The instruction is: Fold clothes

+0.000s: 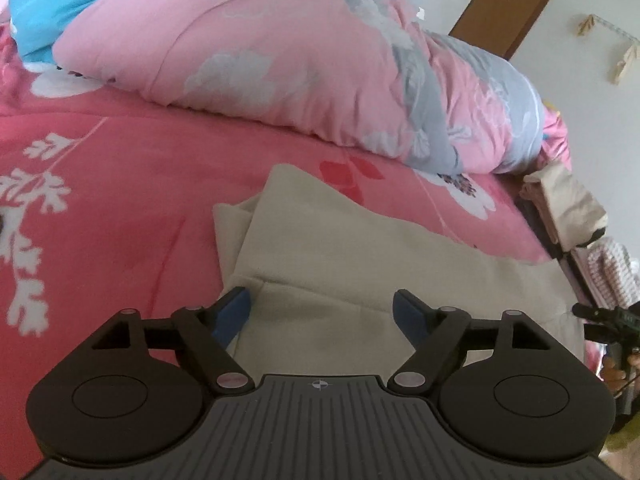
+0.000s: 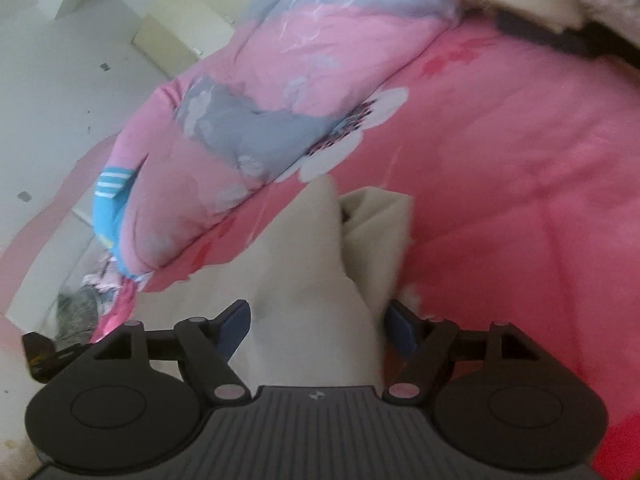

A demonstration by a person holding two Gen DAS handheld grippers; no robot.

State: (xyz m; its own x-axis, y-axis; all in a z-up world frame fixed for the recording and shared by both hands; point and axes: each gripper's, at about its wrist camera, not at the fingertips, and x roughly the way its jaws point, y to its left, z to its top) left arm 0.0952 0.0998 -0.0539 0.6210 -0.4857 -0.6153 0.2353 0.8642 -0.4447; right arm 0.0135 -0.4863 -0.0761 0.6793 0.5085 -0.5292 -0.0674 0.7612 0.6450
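Lying flat on the pink floral bedsheet (image 1: 132, 168), the beige garment (image 1: 344, 248) has bare sheet open to its left, while a bunched pink-and-grey quilt (image 1: 280, 60) crowds the far side. Only the left wrist view shows a folded beige stack (image 1: 564, 204) at the bed's right edge; only the right wrist view shows the garment rising in a blurred, peaked fold (image 2: 320, 264). The left gripper (image 1: 322, 312) has its fingers wide apart over the cloth, gripping nothing. The right gripper (image 2: 316, 322) also stands spread, cloth passing between its fingers unclamped.
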